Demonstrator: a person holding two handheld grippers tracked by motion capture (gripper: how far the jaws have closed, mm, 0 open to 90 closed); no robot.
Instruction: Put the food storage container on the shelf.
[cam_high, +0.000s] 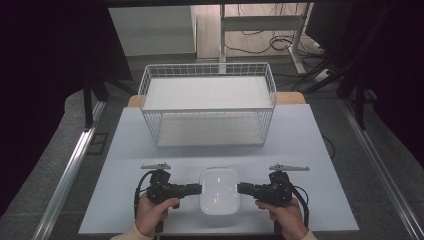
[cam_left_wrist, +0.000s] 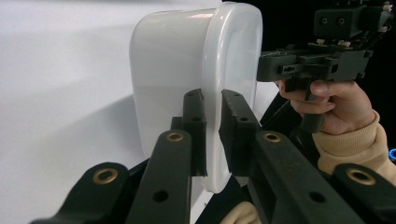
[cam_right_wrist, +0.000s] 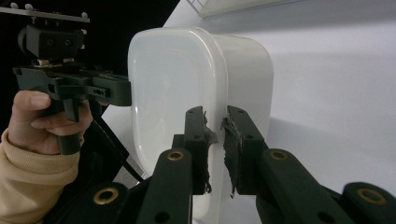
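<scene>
A white rounded container with a lid lies on the pale table near the front edge. My left gripper comes in from its left side and my right gripper from its right, each held in a hand. In the left gripper view the black jaws are shut on the container's lid rim, with the other gripper at the far side. In the right gripper view the jaws clamp the opposite rim of the container, and the left gripper faces me.
A white wire basket stands at the back of the table, behind the container. Metal rails run along both sides of the table. Cables lie on the floor beyond it.
</scene>
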